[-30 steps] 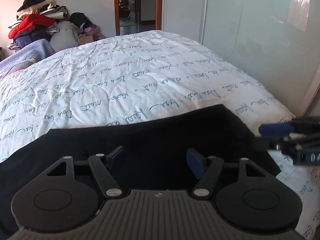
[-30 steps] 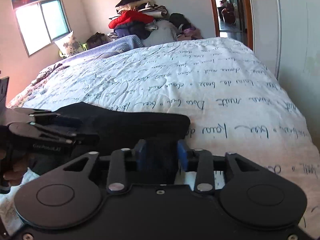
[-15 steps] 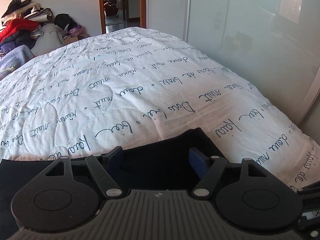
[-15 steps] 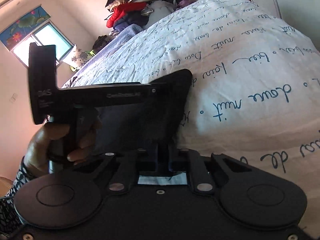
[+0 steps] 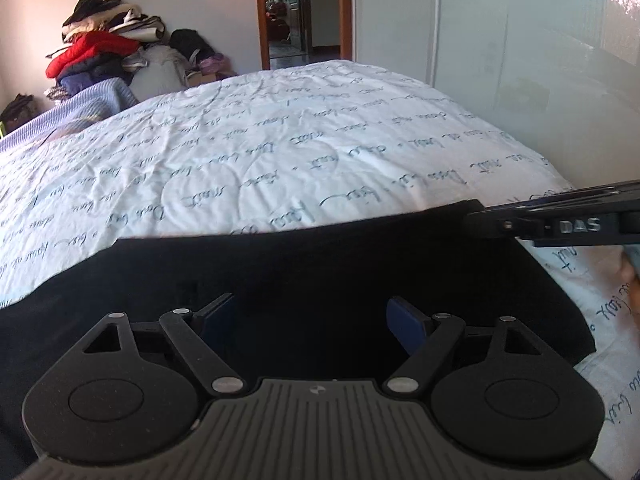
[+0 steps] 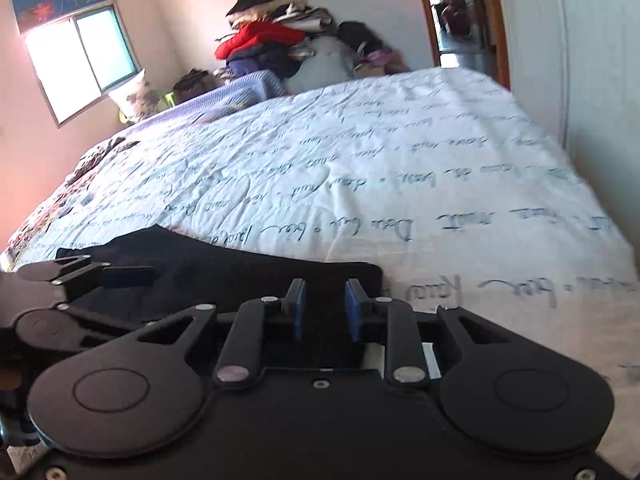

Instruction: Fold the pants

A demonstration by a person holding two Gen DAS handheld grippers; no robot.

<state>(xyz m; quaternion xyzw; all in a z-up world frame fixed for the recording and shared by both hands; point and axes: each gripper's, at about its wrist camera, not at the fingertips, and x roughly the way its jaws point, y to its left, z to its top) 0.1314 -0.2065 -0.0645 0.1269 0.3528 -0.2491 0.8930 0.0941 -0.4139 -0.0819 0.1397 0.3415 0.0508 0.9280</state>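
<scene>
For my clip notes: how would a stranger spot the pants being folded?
Find the big bed with its white quilt covered in blue handwriting. At its near edge lie the black pants, flat and plain, the only dark thing on the quilt.

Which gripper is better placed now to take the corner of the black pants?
Right, probably: the right gripper sits near the pants corner, jaws slightly apart. The left gripper, open, faces mid-fabric.

Home bedroom; quilted bed (image 5: 304, 148); clothes pile (image 6: 272, 44); window (image 6: 80, 60)
</scene>
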